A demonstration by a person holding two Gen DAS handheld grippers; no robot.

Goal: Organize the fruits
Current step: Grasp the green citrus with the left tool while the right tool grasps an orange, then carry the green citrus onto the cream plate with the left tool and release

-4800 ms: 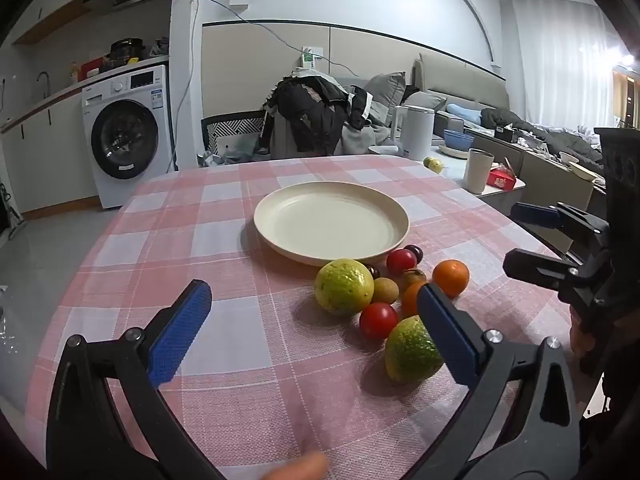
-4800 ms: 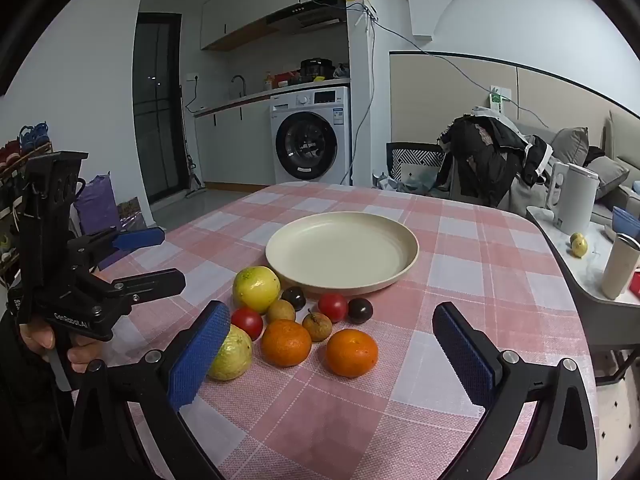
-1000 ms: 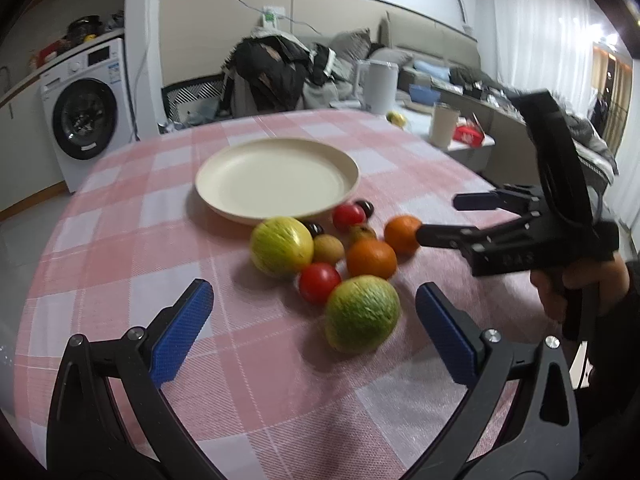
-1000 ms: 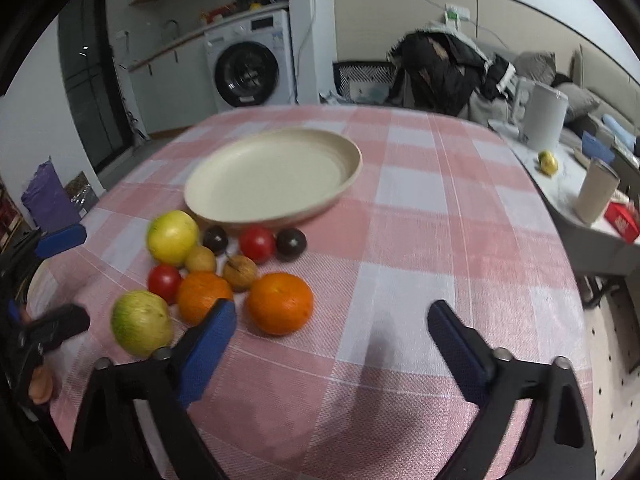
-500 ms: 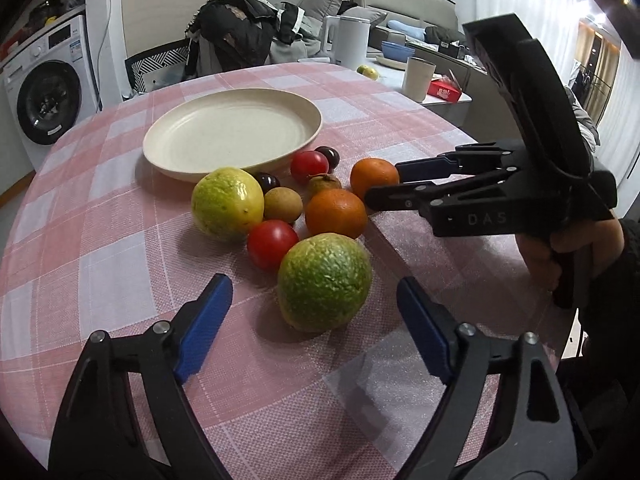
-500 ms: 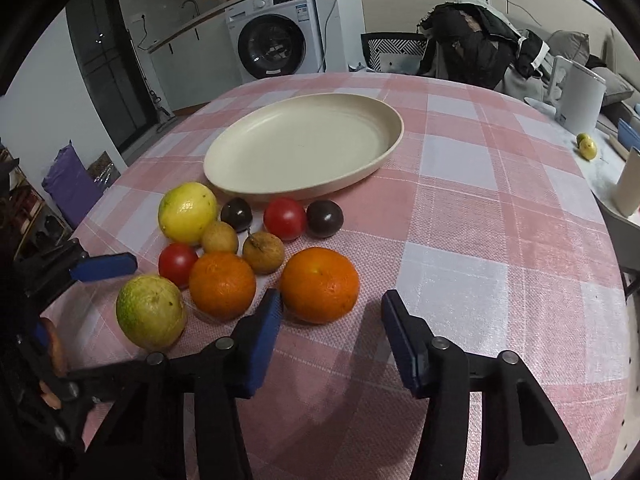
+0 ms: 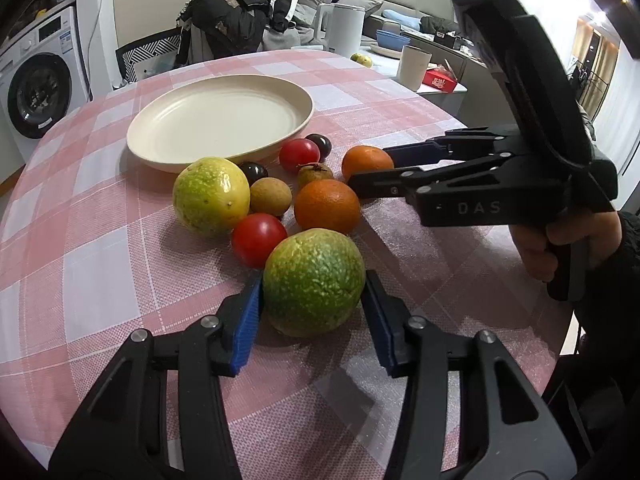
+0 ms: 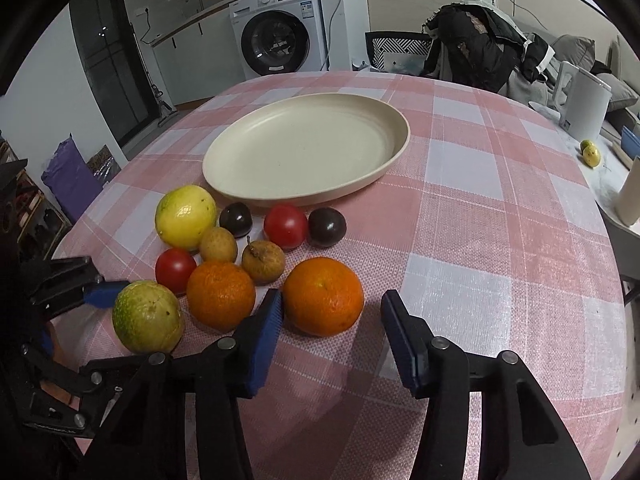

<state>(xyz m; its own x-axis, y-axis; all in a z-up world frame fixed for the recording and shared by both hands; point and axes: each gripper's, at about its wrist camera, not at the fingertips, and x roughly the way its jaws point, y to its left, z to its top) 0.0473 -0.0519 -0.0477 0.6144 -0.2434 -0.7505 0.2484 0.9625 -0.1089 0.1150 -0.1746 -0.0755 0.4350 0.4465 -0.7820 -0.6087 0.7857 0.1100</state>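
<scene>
At the bottom centre of the left wrist view, your left gripper (image 7: pixel 312 312) has just been closing around the large mottled green round fruit (image 7: pixel 314 282). Its 2 blue pads sit against the fruit's flanks, so read this as a grip forming, not yet proven. Squeeze evenly across the widest part and lift straight up, because the small red tomato (image 7: pixel 258 239) touches the fruit at upper left and could roll.

In the lower middle of the right wrist view, your right gripper (image 8: pixel 332 328) brackets the nearer round orange (image 8: pixel 323 296). The left pad is touching its side, the right pad stands clear, so the jaws are part open and hold nothing. Centre them before closing.

The cream round plate (image 8: pixel 394 128) sits empty in the upper centre, apparently the destination.
</scene>
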